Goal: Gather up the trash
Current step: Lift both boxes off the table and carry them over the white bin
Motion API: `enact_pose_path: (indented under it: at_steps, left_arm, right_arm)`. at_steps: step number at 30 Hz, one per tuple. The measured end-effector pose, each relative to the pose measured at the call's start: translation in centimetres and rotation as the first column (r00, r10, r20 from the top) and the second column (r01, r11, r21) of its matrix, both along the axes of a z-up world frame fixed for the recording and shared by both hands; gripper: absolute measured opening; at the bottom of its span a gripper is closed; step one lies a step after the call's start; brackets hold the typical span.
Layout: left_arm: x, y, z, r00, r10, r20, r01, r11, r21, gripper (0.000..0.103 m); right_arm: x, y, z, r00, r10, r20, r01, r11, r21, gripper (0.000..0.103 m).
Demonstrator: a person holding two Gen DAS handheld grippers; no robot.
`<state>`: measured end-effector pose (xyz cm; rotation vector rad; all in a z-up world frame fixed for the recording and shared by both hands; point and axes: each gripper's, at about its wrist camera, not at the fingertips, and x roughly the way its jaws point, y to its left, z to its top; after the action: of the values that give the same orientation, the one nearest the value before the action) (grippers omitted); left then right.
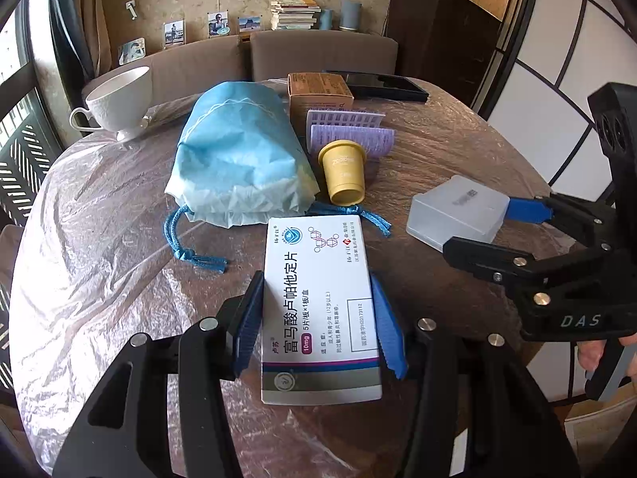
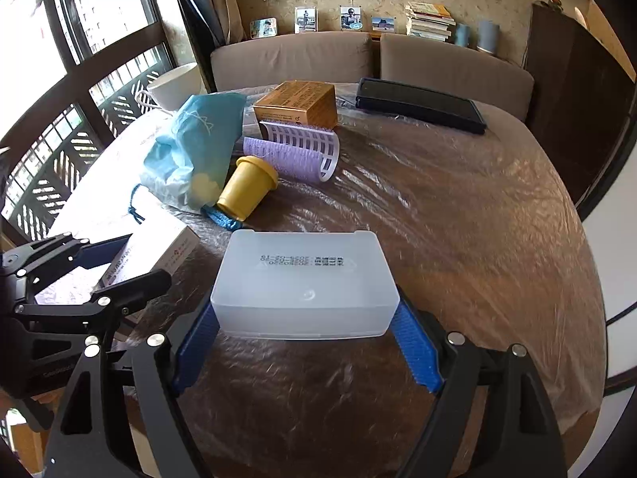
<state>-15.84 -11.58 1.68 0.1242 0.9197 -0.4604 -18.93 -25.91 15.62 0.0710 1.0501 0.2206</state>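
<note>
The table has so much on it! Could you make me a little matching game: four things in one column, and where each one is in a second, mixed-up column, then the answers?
Things:
1. white medicine box
2. frosted plastic box
3. yellow cup
4. black tablet

Places:
A. lying on its side beside the blue drawstring bag
B. between the fingers of the left gripper
C. flat at the far side of the table, near the sofa
D. between the fingers of the right gripper

Pairs: 1-B, 2-D, 3-A, 4-C
</note>
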Motion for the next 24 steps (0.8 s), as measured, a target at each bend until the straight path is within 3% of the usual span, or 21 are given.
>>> enact_pose_path:
  at_steps: [24]
  left_arm:
    - [-3.8,1.2,1.7,0.999,0.049,0.010,-0.048,0.998,-0.044,0.053]
  right_arm:
    - [-5.6,-0.6,2.4,1.000,-0.015,0.007,0.014,0.996,0.085,0.080]
